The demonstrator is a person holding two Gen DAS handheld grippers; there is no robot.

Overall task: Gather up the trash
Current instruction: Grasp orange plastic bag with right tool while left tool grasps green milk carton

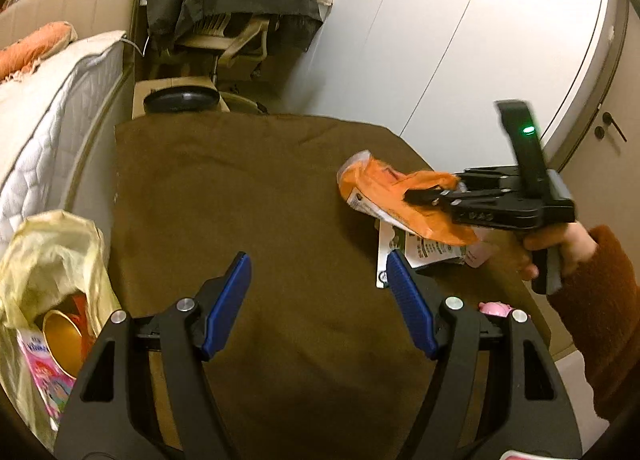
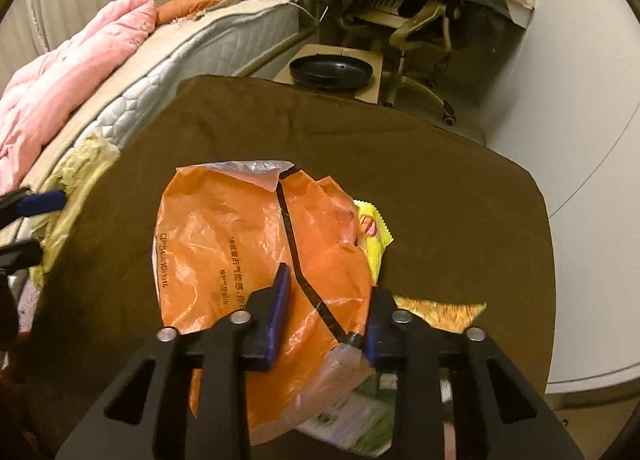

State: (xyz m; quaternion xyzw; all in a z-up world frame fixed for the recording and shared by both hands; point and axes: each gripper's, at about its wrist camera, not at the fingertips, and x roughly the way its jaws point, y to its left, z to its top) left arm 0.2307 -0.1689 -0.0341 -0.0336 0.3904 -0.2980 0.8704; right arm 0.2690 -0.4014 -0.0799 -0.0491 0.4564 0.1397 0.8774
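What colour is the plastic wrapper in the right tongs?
Orange wrapper, with a black stripe and small dark print; clearest in the right wrist view.

The right hand-held gripper [image 2: 324, 308] has its blue pads on a crumpled orange plastic bag [image 2: 232, 244], seemingly pinching it. The bag lies on the brown-clothed counter [image 2: 440, 180]; a yellow wrapper [image 2: 374, 234] peeks out at the bag's right edge.

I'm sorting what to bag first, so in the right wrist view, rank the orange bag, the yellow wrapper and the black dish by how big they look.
1. Orange bag, by far the largest.
2. Black dish.
3. Yellow wrapper, mostly hidden under the bag.
The dish sits much farther from the camera, so its true size is unsure.
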